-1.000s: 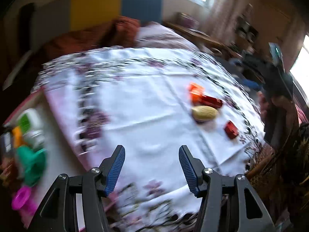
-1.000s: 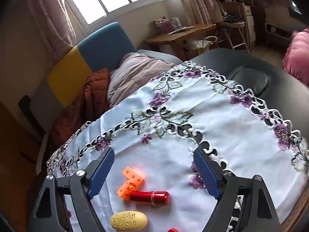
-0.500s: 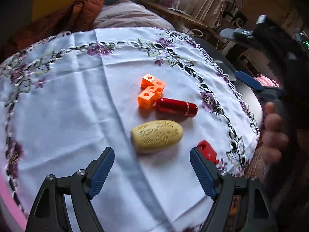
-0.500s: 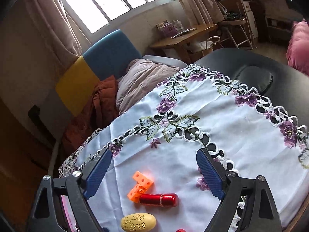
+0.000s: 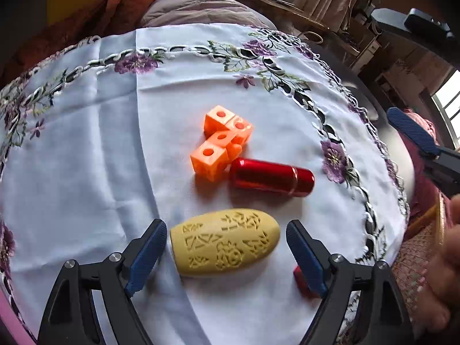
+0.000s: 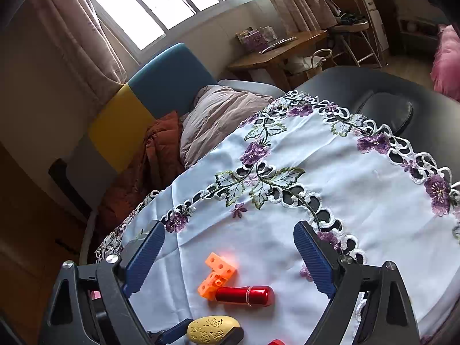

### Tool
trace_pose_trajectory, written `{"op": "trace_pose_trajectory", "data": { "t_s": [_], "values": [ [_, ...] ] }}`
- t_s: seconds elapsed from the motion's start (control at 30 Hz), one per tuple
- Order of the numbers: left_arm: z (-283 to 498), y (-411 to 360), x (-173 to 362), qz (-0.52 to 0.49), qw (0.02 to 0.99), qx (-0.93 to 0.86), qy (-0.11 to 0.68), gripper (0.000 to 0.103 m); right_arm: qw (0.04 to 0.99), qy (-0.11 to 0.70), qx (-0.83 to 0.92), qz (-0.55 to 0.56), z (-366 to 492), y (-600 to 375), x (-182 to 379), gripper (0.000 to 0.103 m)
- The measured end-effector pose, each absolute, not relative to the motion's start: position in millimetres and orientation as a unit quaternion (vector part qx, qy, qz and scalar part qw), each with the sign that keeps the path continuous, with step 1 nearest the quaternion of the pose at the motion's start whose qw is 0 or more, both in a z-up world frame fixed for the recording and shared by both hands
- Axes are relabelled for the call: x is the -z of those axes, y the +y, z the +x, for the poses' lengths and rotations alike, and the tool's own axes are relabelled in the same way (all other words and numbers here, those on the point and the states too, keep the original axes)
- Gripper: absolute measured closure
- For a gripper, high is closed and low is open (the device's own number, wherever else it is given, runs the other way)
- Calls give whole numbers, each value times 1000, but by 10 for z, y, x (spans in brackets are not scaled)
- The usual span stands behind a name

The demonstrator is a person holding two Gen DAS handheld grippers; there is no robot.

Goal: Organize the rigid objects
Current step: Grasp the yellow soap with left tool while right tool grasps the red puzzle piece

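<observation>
Four small rigid things lie clustered near one edge of the white tablecloth with purple embroidered flowers [image 5: 86, 149], close enough together that each has to be approached with some care. Nearest the left wrist camera is the yellow egg-shaped piece with carved patterns [image 5: 225, 241], lying on its side. The left gripper [image 5: 225, 254] straddles it lengthwise: its blue ribbed pads stand spread wide, one just beside the blunt end and the other a little off the narrow end, neither pressing on it. That stance looks like the set-up for a grasp — the jaws are as wide as the piece is long, so they would have to close along its long axis, where the tapered end may slip.

Beyond it, the glossy red metal cylinder [image 5: 271, 176] lies crosswise, its end touching the orange plastic block of joined cubes with round holes [image 5: 221, 141]. A small red object [image 5: 300, 279] peeks out behind the left gripper's right finger; its shape cannot be made out.

The right gripper [image 6: 230, 261] hangs over the same cluster from the other side, pointing across the cloth toward the sofa with blue and yellow cushions [image 6: 149, 97]. Its jaws are opening, with nothing between the pads — the orange block and red cylinder lie on the cloth beneath them, untouched. Probably it waits its turn while the left takes the yellow piece.
</observation>
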State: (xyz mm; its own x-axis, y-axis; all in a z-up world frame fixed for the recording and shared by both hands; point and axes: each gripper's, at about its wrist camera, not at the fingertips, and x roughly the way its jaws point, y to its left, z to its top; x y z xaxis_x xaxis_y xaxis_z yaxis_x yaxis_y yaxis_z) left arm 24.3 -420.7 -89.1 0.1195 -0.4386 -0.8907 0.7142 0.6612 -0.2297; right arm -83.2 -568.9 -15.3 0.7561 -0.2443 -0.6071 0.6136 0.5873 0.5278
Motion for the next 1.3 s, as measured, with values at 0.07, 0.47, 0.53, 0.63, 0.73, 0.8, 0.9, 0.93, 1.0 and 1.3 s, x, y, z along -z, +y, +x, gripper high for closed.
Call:
{"op": "trace_pose_trajectory", "data": {
  "t_s": [0.07,0.47,0.53,0.63,0.73,0.8,0.9,0.93,1.0,1.3],
  "values": [
    [240,-4210,901,134,739,390,532,26,857,245,250,377,-825,-5687,155,11],
    [147,-3265,835,154,771,383,485,26,859,274,242,359,-718,-5631,187,11],
    [114,-3101,848,151,779,378,476,26,859,285,238,353,-678,-5603,206,11],
    [126,-2958,873,138,785,378,472,26,850,333,223,342,-534,-5558,292,11],
    [132,-2922,895,136,787,380,467,27,829,415,173,331,-337,-5479,420,15],
    [114,-2922,898,140,790,381,461,27,814,482,137,296,-221,-5361,465,21],
    [112,-2890,908,133,792,385,454,27,790,553,103,242,-186,-5198,498,21],
    [106,-2876,910,131,792,386,454,27,779,578,97,223,-198,-5152,519,21],
    [119,-2862,915,125,791,388,456,27,764,608,91,197,-224,-5094,563,22],
    [131,-2824,921,111,790,393,457,27,682,720,83,93,-273,-4878,1025,43]
  ]
}}
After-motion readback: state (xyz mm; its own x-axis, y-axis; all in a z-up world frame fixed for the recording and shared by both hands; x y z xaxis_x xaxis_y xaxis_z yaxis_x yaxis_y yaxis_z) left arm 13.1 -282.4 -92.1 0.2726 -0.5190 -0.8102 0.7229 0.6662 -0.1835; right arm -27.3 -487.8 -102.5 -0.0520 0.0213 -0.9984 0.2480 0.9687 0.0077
